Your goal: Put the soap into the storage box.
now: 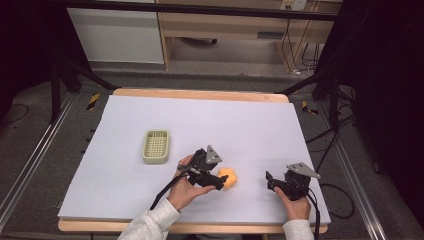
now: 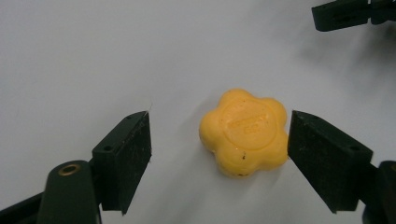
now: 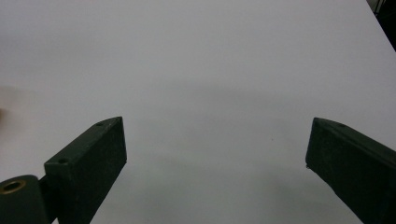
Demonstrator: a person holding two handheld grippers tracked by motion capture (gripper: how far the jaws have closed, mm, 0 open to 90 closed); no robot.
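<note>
Left gripper view: left tongs spread, soap between the jaws, touching the right-hand one, clear of the other, lying on the table. Right tongs spread, well apart; tray farther left.

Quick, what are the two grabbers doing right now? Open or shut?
Left gripper: open, its fingers either side of the yellow flower-shaped soap, not yet squeezing it.
Right gripper: open, holding nothing.

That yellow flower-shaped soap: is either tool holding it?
No. The left tool is open around the yellow soap, not gripping it; the right tool is open over bare table.
</note>
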